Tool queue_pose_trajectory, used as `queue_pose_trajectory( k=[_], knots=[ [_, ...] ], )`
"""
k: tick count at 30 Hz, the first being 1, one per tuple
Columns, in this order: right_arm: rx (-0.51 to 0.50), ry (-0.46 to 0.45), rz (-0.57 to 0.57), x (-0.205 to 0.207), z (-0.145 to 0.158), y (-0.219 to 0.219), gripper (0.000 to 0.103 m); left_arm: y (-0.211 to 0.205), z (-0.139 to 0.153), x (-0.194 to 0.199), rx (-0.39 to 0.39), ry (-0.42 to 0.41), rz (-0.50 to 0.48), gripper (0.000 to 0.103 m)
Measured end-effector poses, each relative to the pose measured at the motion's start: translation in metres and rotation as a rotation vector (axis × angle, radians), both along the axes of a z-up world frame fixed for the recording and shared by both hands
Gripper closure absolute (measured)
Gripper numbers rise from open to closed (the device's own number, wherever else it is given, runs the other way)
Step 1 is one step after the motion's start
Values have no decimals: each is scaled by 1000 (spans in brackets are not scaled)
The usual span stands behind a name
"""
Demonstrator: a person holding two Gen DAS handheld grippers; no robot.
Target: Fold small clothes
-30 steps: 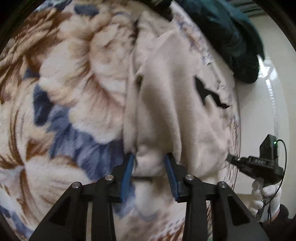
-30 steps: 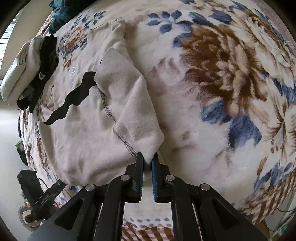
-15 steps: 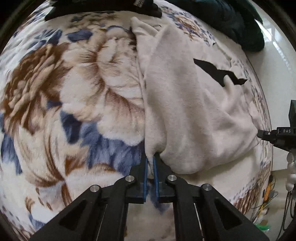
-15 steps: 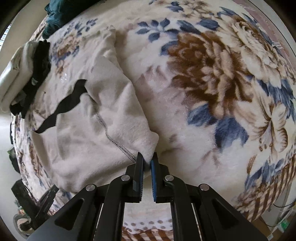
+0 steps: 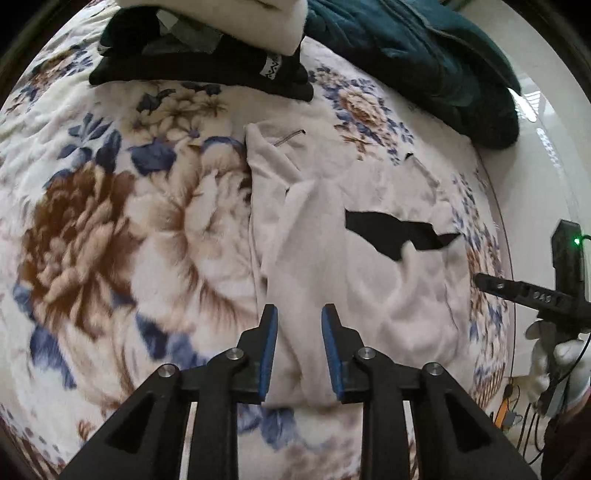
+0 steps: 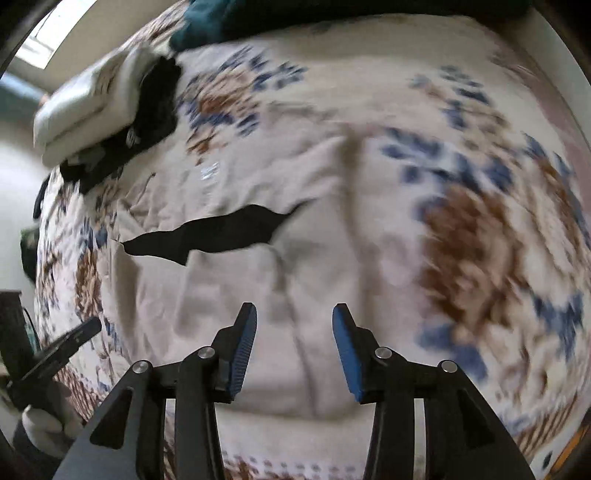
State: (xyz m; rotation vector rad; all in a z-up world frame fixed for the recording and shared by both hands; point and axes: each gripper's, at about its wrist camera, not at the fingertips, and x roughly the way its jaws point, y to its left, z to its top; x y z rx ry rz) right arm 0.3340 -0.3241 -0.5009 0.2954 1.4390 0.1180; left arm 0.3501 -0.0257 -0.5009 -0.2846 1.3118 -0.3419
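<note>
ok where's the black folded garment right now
In the left wrist view the black folded garment lies at the top, under a white folded piece, left of the teal blanket and beyond the beige garment.

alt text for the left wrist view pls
The left tool, open, straddles a fold of a cream garment lying on a floral blanket. Folded clothes sit beyond; the right tool is at the right edge.

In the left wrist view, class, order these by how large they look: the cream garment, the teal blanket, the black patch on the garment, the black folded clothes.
1. Cream garment
2. Teal blanket, partly cut off by the frame
3. Black folded clothes, partly under a white stack
4. Black patch

The blanket and the clothes lie farther away, so their true sizes are unsure.
</note>
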Motion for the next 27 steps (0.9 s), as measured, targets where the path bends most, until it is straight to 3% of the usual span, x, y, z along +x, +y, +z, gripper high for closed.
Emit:
queue_pose_trajectory(
  k=[3,4,5,11,15,18,20,21,27],
  knots=[
    [-68,64,36,24,-33,20,58,-9,-8,16,4,1,0,81],
    [-90,67,37,25,-39,24,71,-12,-9,21,13,1,-2,81],
    [-119,39,20,26,-40,23,100,-15,-10,25,17,0,-6,81],
    [-156,-103,-113,15,-7,-3,100,-25,-10,41,-1,-12,-43,80],
    [-150,-126,-135,15,4,-11,100,-35,-15,50,-28,0,-86,80],
    [-150,-140,-132,19,11,-10,100,-43,-23,55,-7,5,-109,81],
    [-154,-163,-128,19,18,-11,100,-43,-26,58,39,-24,-95,86],
    [-150,-173,-129,20,22,-11,100,-43,-27,60,56,-44,-91,102],
    [-152,-225,-143,24,36,-8,100,-18,-13,70,83,-136,1,102]
  ],
)
